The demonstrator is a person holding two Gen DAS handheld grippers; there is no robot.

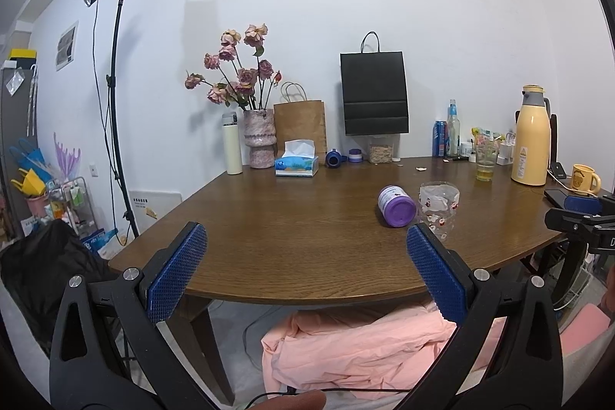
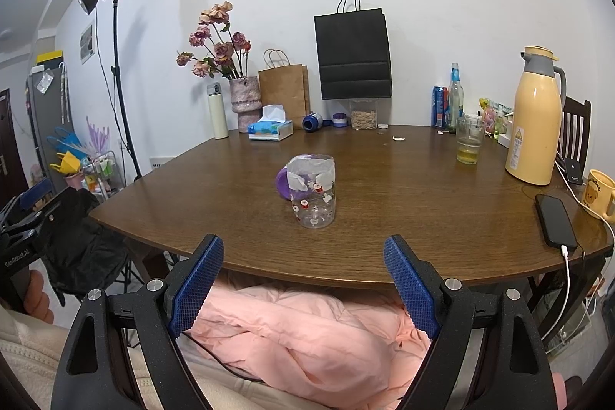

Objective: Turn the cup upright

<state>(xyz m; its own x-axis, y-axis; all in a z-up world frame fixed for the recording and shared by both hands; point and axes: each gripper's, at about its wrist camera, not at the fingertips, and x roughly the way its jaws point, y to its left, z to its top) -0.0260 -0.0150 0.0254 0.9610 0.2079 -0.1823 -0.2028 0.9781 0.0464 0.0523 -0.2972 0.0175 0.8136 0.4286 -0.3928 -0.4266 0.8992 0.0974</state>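
A clear plastic cup with small red and white cartoon prints (image 2: pixel 313 193) stands on the brown wooden table (image 2: pixel 403 218), wide end up; I cannot tell which end is open. It also shows in the left wrist view (image 1: pixel 438 208). A purple jar (image 1: pixel 396 206) lies on its side right beside it, partly hidden behind the cup in the right wrist view (image 2: pixel 283 181). My left gripper (image 1: pixel 305 262) is open and empty at the table's front edge, left of the cup. My right gripper (image 2: pixel 303 275) is open and empty, just in front of the cup.
Along the back stand a white flask (image 2: pixel 218 112), a vase of flowers (image 2: pixel 246 102), a tissue box (image 2: pixel 271 129), paper bags (image 2: pixel 353 52), bottles and a glass of yellow drink (image 2: pixel 469 141). A yellow thermos jug (image 2: pixel 536 118), a yellow mug (image 2: pixel 599 193) and a charging phone (image 2: pixel 555 221) are at right.
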